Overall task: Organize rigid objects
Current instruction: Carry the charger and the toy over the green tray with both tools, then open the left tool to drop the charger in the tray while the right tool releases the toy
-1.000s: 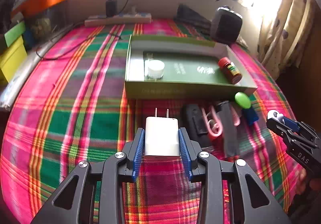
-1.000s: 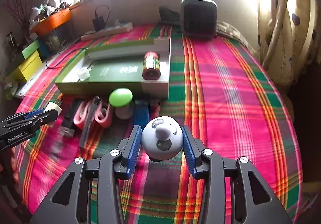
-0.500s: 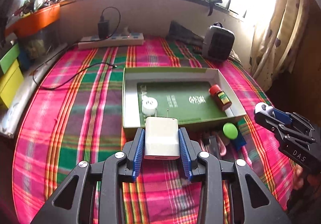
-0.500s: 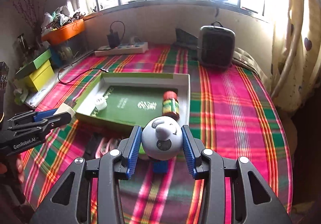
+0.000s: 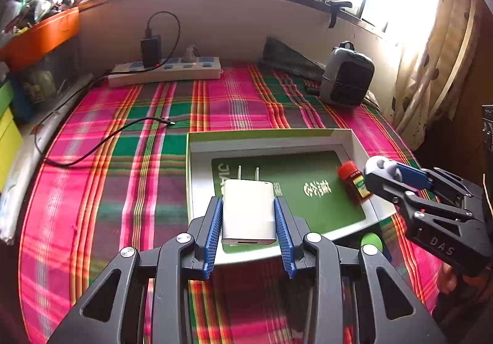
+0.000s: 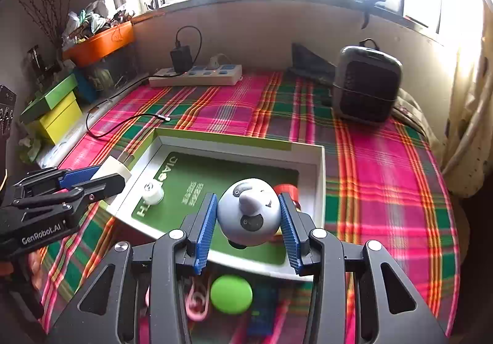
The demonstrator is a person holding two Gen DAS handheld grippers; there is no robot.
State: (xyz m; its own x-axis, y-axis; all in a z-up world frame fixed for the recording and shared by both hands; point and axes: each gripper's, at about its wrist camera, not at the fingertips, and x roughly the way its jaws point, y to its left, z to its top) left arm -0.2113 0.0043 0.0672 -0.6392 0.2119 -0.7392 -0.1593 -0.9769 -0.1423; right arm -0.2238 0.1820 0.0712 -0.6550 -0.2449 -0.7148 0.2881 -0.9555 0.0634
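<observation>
My left gripper (image 5: 248, 214) is shut on a white two-prong charger (image 5: 248, 212) and holds it above the left part of a shallow green-lined box (image 5: 354, 140). My right gripper (image 6: 249, 214) is shut on a grey round toy head (image 6: 249, 216) and holds it above the box's (image 6: 317, 165) near right part. In the box lie a red-capped small bottle (image 5: 354, 182) and a small white round piece (image 6: 152, 192). The right gripper shows in the left wrist view (image 5: 388, 174), the left gripper in the right wrist view (image 6: 101, 177).
In front of the box lie a green round object (image 6: 231, 293), pink clips (image 6: 195, 302) and a blue item (image 6: 262, 307). A power strip (image 5: 166, 70), a loose cable (image 5: 101, 140) and a dark heater (image 5: 346, 79) sit at the back of the plaid bed.
Both grippers have risen and moved forward with their objects, from above the loose items in front of the box to above the box itself.
</observation>
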